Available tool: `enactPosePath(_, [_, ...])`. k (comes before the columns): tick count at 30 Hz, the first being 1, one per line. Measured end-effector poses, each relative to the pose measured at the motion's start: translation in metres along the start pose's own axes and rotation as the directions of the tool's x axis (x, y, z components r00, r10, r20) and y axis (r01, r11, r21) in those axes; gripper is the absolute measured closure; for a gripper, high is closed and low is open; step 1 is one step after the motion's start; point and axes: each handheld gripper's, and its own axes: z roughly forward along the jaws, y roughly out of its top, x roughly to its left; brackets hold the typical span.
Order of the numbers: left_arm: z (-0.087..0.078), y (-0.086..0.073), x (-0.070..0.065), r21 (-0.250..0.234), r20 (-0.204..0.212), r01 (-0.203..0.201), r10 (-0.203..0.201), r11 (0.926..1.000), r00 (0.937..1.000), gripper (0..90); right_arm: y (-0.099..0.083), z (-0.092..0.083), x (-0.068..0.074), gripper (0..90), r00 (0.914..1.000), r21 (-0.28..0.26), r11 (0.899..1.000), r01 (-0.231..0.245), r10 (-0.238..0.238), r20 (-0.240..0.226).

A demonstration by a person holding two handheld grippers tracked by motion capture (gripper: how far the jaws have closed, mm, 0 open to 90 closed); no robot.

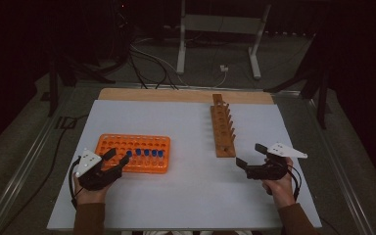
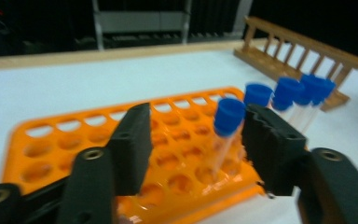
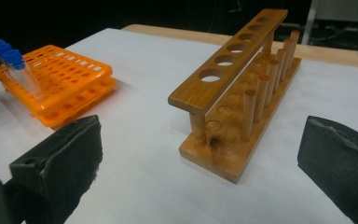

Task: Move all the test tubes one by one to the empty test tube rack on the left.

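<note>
Left gripper [image 2: 193, 140] half open around clear blue-capped tube [image 2: 227, 128] standing in orange plastic rack [image 2: 46, 149], not gripping. Right gripper [image 3: 200, 168] wide open, empty, near wooden rack [image 3: 235, 88]. Risk: right-hand pad nudging tube, tilting it.

The room is dim, its far side nearly black. A white sheet [image 1: 186, 147] covers the table [image 1: 176, 94], whose wooden edge shows behind it. Beyond the table, cables [image 1: 147, 61] trail over grey floor [image 1: 284, 63] beside a white metal stand [image 1: 220, 29]
</note>
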Motion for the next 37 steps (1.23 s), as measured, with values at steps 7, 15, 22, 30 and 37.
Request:
enactPosePath(7, [-0.009,0.002,0.007,-0.06,-0.001,0.04,-0.04,0.9974,0.9992,29.6,-0.008,-0.013,0.0,0.0,0.9998,-0.045,0.999,0.009,-0.008,0.021])
enactPosePath(15, [-0.018,0.002,0.013,-0.096,-0.036,0.067,-0.071,0.9931,0.9968,17.4,-0.014,-0.021,-0.004,0.0,0.999,-0.085,0.996,-0.001,0.005,0.043])
enactPosePath(22, [-0.016,-0.004,0.015,-0.061,-0.075,0.053,-0.058,0.9967,0.9955,1.6,-0.016,-0.022,-0.004,0.0,0.9985,-0.094,0.996,0.005,0.0,0.054])
enactPosePath(30, [-0.008,-0.009,0.012,-0.046,-0.103,0.064,-0.069,0.9969,0.9923,0.7,-0.017,-0.02,0.002,0.0,0.9956,-0.085,0.996,0.036,-0.028,0.09])
enactPosePath(37, [-0.006,-0.01,0.012,-0.044,-0.105,0.074,-0.078,0.9963,0.9915,0.7,-0.018,-0.019,0.004,0.0,0.9925,-0.079,0.995,0.055,-0.046,0.113])
